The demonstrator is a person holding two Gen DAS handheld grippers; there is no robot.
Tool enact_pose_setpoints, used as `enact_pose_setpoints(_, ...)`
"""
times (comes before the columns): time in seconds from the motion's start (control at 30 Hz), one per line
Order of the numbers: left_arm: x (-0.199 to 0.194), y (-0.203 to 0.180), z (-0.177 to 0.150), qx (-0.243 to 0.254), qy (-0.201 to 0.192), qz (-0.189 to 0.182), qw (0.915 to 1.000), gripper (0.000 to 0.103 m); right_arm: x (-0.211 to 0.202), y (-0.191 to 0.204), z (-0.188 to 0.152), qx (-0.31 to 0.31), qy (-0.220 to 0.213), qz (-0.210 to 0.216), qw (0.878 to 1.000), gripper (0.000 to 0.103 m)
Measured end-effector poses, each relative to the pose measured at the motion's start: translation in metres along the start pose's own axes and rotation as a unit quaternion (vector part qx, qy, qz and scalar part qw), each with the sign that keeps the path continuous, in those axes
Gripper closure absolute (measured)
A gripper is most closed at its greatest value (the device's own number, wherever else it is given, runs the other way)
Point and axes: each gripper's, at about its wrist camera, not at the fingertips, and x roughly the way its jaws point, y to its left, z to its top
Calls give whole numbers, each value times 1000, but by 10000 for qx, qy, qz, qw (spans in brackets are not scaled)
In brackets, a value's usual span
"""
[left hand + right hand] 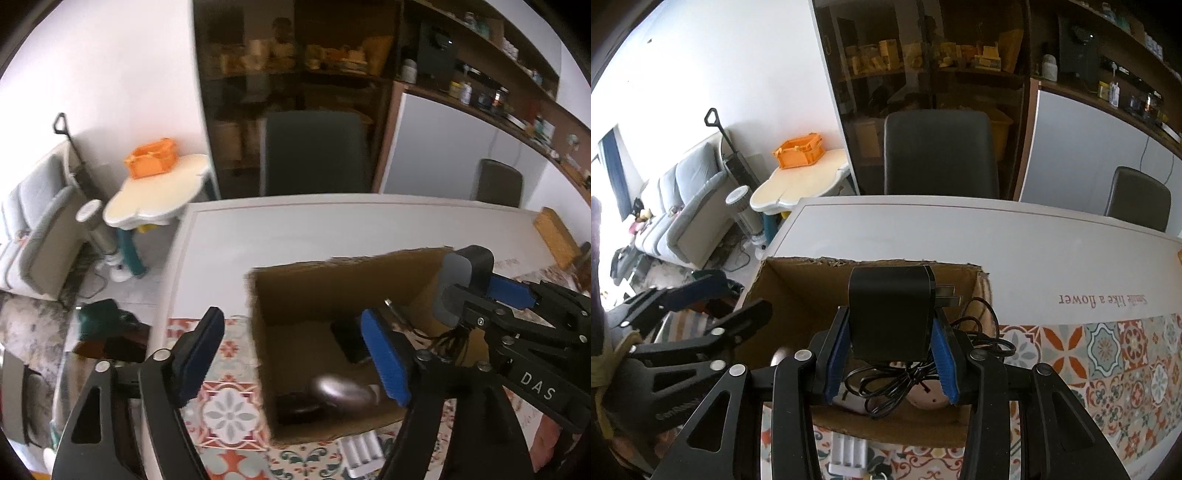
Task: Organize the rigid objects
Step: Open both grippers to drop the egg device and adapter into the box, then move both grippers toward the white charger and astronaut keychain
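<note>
1. I have the right gripper point(892, 363) clenched on a black plastic power adapter point(890, 314), smooth, boxy and round-cornered, with two flat metal prongs on its right side and a thin black cable point(905, 380) hanging in loops below it.
2. The adapter hangs over the open brown cardboard box point(798, 291) with ragged torn edges, which stands on the white table point(960, 236). I judge this the drop-in step.
3. My left gripper point(295, 354) is released, its blue ribbed pads empty; one jaw stands over the box, the other outside its left wall.
4. Inside the box lie a blurred shiny rounded thing point(343, 391) and dark shapes I cannot identify.
5. Next I would lower the adapter past the rim, then release, minding the cable so it does not snag on the wall.
6. A white plastic battery holder point(364, 452) lies on the patterned tile-print mat point(229, 406) just in front of the box, probably still to be packed.
</note>
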Motion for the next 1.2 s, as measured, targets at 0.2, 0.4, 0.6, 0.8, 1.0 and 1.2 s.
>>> enact_pose_setpoints(0.2, -18, 16, -3, -145, -204, 213, 9995, 17, 10, 13, 6, -108, 80, -66, 9999, 39)
enact_pose_setpoints(0.4, -39, 22, -9, -201, -371, 299, 9987, 13, -3, 16, 1, -58, 19, -160, 9999, 37)
enact_pose_setpoints(0.6, -63, 17, -21, -113, -579, 421, 9974, 7, -27, 19, -14, -7, -77, -273, 9996, 36)
enact_pose_setpoints(0.8, -84, 18, -33, -186, -704, 461, 9963, 4, -55, 22, -30, 58, -193, -313, 9993, 33)
enact_pose_setpoints(1.0, -98, 18, -50, -210, -707, 443, 9963, 2, -77, 23, -50, 149, -300, -328, 9989, 33)
enact_pose_setpoints(1.2, -104, 17, -68, -237, -660, 440, 9966, 1, -86, 27, -65, 112, -309, -400, 9987, 33)
